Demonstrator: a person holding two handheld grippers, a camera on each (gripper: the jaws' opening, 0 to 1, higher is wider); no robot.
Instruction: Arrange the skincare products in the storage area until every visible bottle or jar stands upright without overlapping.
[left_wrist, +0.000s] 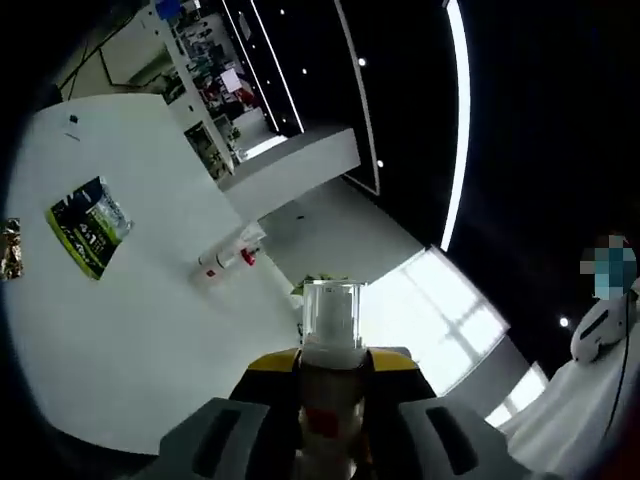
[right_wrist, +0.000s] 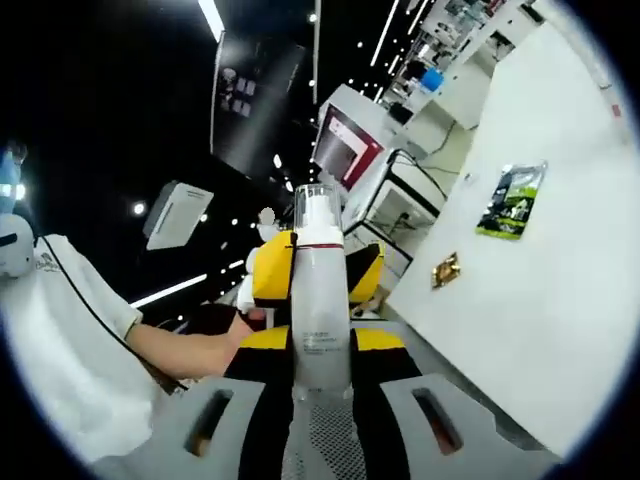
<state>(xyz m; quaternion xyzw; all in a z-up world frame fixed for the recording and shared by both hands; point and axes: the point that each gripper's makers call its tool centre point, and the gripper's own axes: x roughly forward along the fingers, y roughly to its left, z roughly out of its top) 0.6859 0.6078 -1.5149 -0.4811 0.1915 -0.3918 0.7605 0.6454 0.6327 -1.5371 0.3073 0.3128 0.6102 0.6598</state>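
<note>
My left gripper (left_wrist: 330, 368) is shut on a small amber bottle (left_wrist: 328, 395) with a clear cap (left_wrist: 331, 305) and a red label, held upright between the yellow pads. My right gripper (right_wrist: 320, 342) is shut on a tall white bottle (right_wrist: 320, 300) with a thin red band and a clear cap (right_wrist: 317, 208). Just behind that bottle in the right gripper view are the yellow pads of my left gripper (right_wrist: 272, 268). A white tube with a red cap (left_wrist: 226, 259) lies on the white table (left_wrist: 150, 330).
A green packet (left_wrist: 90, 226) (right_wrist: 511, 200) and a small gold item (left_wrist: 9, 250) (right_wrist: 445, 269) lie on the white table (right_wrist: 540, 300). A person in white (left_wrist: 590, 390) is close by, a bare forearm (right_wrist: 185, 350) reaching in. Shelves (left_wrist: 205, 80) stand beyond the table.
</note>
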